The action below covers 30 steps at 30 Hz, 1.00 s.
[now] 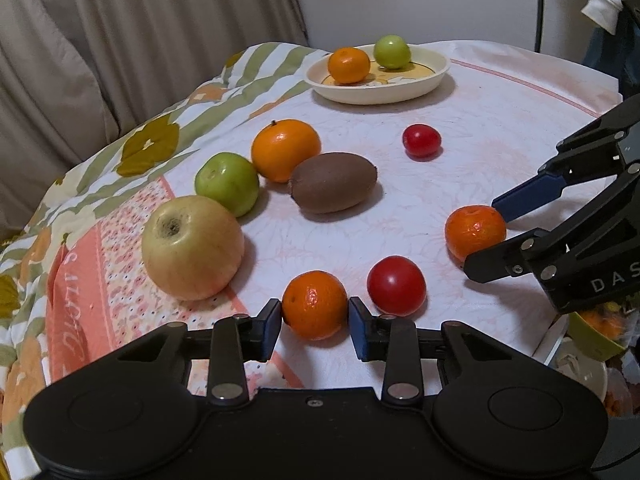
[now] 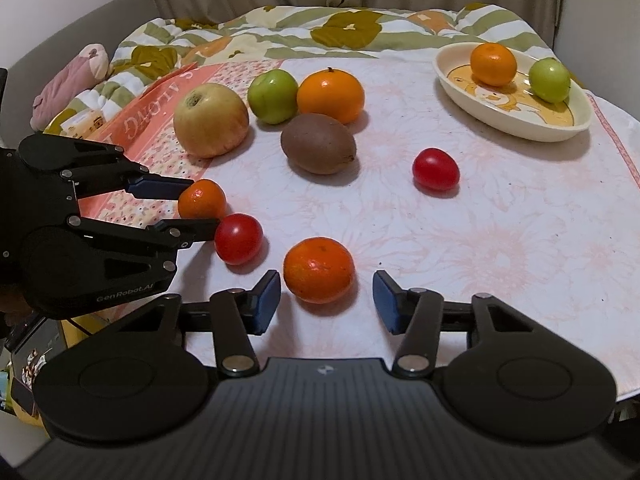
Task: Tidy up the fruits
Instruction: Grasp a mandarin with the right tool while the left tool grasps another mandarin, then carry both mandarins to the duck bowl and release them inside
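Jaws of the left gripper (image 1: 315, 312) pinch a small mandarin (image 1: 315, 305); the right gripper's (image 2: 326, 302) jaws stand apart around another mandarin (image 2: 319, 270), not touching it, on the table (image 2: 500, 240).

We see a white cloth (image 2: 460, 240) with faint pink flowers and a green-and-white striped quilt (image 2: 280, 28) blotched olive. The cream plate (image 2: 516, 126) bears a yellow cartoon print, an orange mandarin (image 2: 493, 63) and a green fruit (image 2: 549, 79). Nearby lie a brown kiwi (image 2: 318, 143), a yellow-green apple (image 2: 211, 119) and two red tomatoes (image 2: 435, 169). Both black grippers have blue pads (image 2: 266, 302).
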Motion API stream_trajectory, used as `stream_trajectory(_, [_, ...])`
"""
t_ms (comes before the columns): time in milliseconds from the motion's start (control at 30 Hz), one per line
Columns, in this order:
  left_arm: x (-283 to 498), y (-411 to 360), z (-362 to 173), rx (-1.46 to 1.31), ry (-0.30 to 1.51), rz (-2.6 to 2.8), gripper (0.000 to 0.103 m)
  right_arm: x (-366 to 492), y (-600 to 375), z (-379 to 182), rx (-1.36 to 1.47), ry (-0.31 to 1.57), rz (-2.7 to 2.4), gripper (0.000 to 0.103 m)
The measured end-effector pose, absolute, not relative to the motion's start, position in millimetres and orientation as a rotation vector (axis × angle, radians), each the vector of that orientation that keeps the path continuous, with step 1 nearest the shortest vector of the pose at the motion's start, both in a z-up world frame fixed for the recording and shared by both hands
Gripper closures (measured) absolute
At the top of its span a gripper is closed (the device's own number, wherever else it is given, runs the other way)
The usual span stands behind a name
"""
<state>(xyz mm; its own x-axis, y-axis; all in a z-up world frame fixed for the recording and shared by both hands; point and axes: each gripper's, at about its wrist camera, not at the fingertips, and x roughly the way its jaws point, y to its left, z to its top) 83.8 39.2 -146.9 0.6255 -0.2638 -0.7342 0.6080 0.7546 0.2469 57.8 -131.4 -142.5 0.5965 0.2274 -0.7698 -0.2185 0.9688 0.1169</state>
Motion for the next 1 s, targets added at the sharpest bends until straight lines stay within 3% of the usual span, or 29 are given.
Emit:
stream_trajectory(133, [81.0,44.9,-145.2,0.497,0.744,-0.501,0.064,61.2,-128.2,-143.2,0.008,0.9,0.271,0.049])
stream_trajectory(500, [68.8,55.7,-126.8,0.452,0.75,-0.443,0.064,62.2,-125.8,-132.3,-0.003,0.896,0.27,0.05])
stream_trajectory(1000, [57.8,18.9,-59.4,0.344,0.716,-0.411,0.064,55.3,-160.1,-67.0,-0.006,0.822,0.262,0.05])
